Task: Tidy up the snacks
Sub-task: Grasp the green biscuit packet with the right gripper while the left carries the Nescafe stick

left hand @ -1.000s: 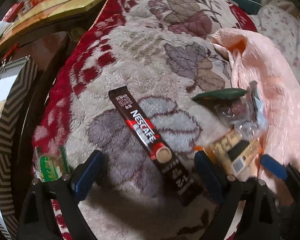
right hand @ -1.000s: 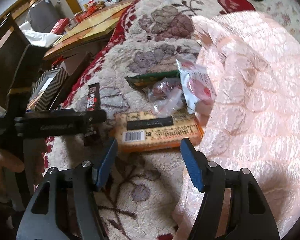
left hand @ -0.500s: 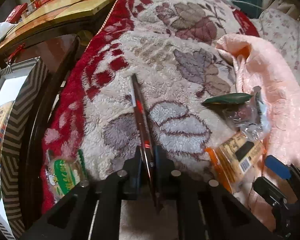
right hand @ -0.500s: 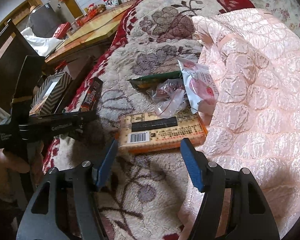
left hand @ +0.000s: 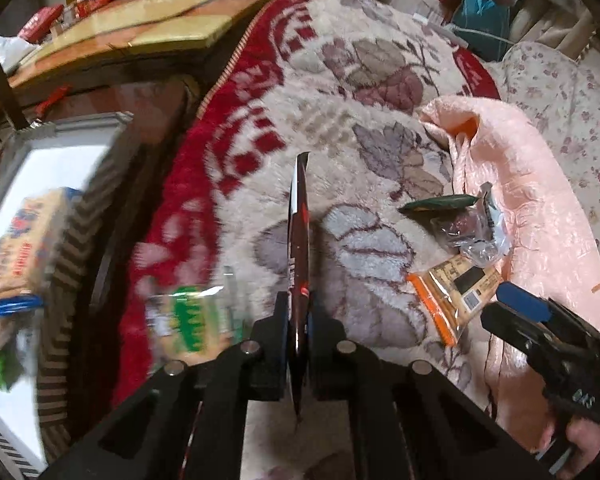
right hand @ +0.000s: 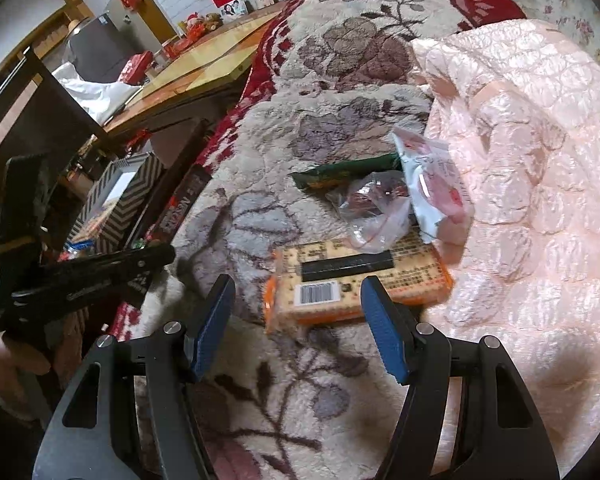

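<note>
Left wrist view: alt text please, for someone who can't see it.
The left tongs are shut on a dark coffee stick, held edge-on above a floral blanket. More snack packets lie to the right by the open right tongs; a striped box sits left.

White "NESCAFE" lettering, partly hidden, on dark coffee stick, barcode on orange-edged snack pack

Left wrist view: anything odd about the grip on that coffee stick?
Yes. The coffee stick sits on edge in the shut left gripper, clamped near one end, so most of it juts forward unsupported.
</note>
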{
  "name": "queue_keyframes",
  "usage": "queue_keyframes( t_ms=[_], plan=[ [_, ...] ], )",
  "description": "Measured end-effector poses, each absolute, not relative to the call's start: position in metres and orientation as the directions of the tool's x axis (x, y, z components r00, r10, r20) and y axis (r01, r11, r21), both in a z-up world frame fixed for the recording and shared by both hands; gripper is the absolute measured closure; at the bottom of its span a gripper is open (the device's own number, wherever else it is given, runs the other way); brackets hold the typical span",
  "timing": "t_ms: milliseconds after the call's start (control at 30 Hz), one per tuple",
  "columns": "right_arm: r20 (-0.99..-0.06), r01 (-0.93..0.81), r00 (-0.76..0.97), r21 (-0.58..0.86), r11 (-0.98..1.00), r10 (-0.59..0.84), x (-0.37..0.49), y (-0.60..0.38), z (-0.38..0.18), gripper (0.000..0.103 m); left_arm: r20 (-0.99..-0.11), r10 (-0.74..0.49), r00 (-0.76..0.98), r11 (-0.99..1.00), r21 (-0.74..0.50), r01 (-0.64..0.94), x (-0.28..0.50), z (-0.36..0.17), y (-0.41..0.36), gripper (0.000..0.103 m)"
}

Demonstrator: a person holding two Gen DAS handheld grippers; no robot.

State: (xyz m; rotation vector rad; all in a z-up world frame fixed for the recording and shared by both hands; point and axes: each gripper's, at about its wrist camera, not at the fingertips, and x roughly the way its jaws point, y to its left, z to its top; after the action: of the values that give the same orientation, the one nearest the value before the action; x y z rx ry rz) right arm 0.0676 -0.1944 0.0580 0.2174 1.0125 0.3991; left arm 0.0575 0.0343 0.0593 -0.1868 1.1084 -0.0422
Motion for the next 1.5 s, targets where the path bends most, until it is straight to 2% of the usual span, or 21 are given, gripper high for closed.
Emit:
queue_keyframes(
  t_ms=[267,500,600,767,933,1067,1333,1400,1433,1500],
  plan=[
    [-0.755,-0.354,0.427,0.367,0.860,0.498,0.069,-0.136,0.064,0.037,-0.875,-0.028,0.483,0.985,-0.106,-0.136,0.020,0.080,0.092,0.094],
    [-0.772,-0.444,0.370,0.341,0.829,0.516,0.072,-0.062,0.058,0.037,-0.865,0.025,0.501,0.980,-0.077,-0.183,0.001,0.084,0.122,0.094],
    [-0.794,-0.498,0.348,0.294,0.816,0.499,0.072,-0.030,0.053,0.037,-0.861,0.016,0.508,0.977,-0.094,-0.190,-0.006,0.085,0.130,0.094],
    [-0.815,-0.659,0.356,0.128,0.741,0.457,0.069,0.003,0.057,0.037,-0.855,0.018,0.518,0.973,-0.103,-0.205,-0.015,0.089,0.144,0.094],
    [-0.855,-0.852,0.287,-0.022,0.523,0.431,0.068,0.031,0.062,0.035,-0.852,0.020,0.522,0.967,-0.116,-0.225,-0.019,0.091,0.154,0.094],
    [-0.900,-0.921,0.249,-0.106,0.376,0.358,0.070,0.044,0.053,0.035,-0.851,0.022,0.524,0.965,-0.120,-0.235,-0.018,0.092,0.159,0.094],
    [-0.945,-0.960,0.201,-0.137,0.246,0.259,0.085,0.064,0.028,0.035,-0.856,0.020,0.517,0.962,-0.125,-0.244,-0.016,0.090,0.164,0.094],
    [-0.946,-0.956,0.200,-0.131,0.263,0.254,0.087,0.063,0.025,0.040,-0.856,0.020,0.517,0.961,-0.126,-0.246,-0.015,0.090,0.165,0.094],
    [-0.940,-0.951,0.204,-0.124,0.284,0.272,0.088,0.061,0.027,0.050,-0.856,0.019,0.517,0.961,-0.128,-0.247,-0.015,0.090,0.165,0.094],
    [-0.933,-0.939,0.210,-0.108,0.326,0.294,0.089,0.057,0.030,0.054,-0.854,0.020,0.519,0.961,-0.128,-0.247,-0.015,0.090,0.164,0.094]
  ],
)
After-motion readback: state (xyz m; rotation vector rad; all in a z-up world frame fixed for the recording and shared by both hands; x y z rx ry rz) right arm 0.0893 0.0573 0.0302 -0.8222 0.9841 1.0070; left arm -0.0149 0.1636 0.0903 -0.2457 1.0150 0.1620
